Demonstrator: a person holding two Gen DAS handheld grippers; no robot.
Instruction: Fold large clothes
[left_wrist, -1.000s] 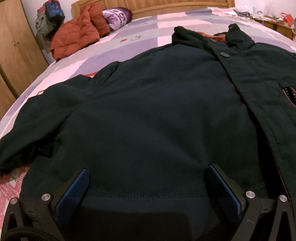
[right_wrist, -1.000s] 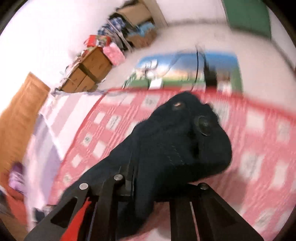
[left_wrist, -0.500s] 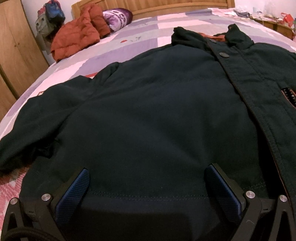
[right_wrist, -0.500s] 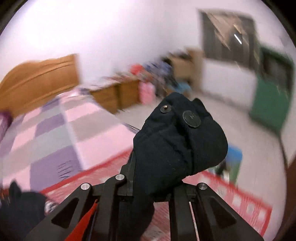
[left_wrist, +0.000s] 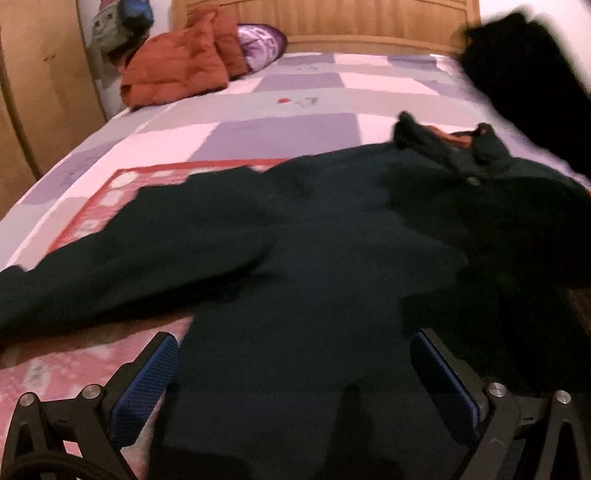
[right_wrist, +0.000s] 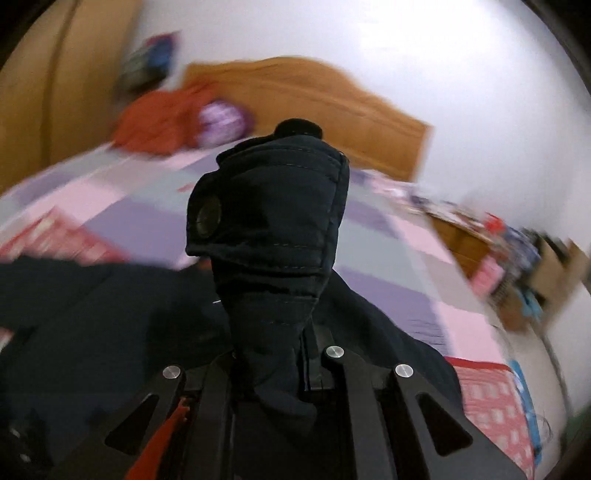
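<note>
Patchwork pink-and-lilac quilted bed (left_wrist: 303, 99) under wooden headboard; dark green heavy cotton jacket (left_wrist: 332, 236) spread front-up. Right gripper (right_wrist: 273, 354) fingers clenched on buttoned sleeve cuff (right_wrist: 269, 206), lifted over body. Left gripper (left_wrist: 291, 373) fingers released above hem. Likely sleeve fold-in; next, lay cuff across chest. Ample bed beyond collar; orange puffer jacket (left_wrist: 173, 70) well apart.

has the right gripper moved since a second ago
Yes. The right gripper, shut on the cuff, swung from the floor side toward the headboard.
</note>
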